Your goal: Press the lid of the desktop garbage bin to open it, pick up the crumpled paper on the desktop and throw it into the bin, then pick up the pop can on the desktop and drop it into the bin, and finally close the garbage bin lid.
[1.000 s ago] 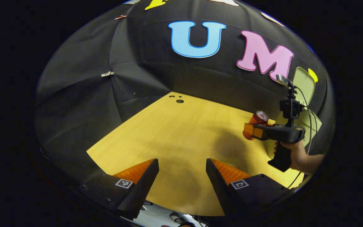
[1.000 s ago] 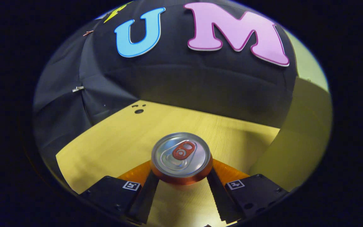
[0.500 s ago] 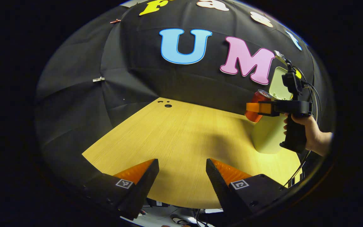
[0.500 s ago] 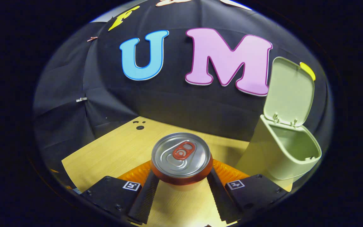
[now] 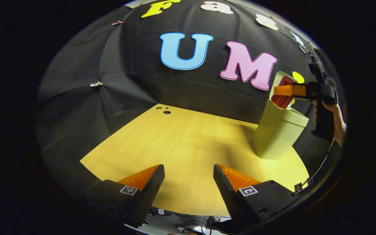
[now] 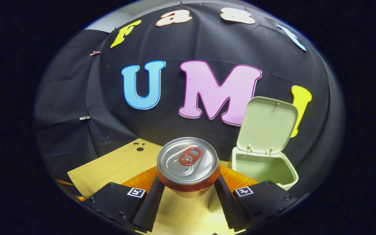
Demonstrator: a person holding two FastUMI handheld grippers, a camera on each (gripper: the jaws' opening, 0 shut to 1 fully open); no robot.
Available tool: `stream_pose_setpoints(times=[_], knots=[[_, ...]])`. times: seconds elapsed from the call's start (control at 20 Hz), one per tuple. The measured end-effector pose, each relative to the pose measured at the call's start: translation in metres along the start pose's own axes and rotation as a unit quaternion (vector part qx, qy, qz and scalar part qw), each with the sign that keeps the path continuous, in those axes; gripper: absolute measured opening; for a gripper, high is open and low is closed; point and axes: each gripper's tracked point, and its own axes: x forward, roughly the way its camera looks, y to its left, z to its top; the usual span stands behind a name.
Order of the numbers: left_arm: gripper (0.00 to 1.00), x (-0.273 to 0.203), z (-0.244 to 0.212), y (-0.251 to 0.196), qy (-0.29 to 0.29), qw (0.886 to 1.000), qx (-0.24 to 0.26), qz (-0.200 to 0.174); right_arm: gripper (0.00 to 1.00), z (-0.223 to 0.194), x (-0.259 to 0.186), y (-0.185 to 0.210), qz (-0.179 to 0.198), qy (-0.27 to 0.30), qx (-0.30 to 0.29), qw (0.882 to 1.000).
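My right gripper (image 6: pixel 188 195) clamps pop can (image 6: pixel 188 164) upright between both fingers, lifted off table (image 6: pixel 116 166), silver top with red tab facing camera. Green bin (image 6: pixel 263 168) just right of can, lid (image 6: pixel 268 125) standing open. In left gripper view, can (image 5: pixel 282 94) hangs at bin (image 5: pixel 277 133) mouth. My left gripper (image 5: pixel 188 189) open, empty, low over table (image 5: pixel 188 143).

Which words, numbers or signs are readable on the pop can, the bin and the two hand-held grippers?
pop can: no text can be read on its top or on the part of its side that shows.
bin: plain, no text.
right hand-held gripper: square markers carry a coded pattern, no words.
left hand-held gripper: the same kind of markers, no words.
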Motion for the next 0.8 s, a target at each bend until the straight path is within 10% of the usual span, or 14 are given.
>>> stream_pose_setpoints(times=[0.8], knots=[[0.96,0.024,-0.002,-0.061,0.02,0.999,-0.001,0.031,0.83,-0.009,0.027,-0.165,-0.077,-0.001,0.039,0.996]])
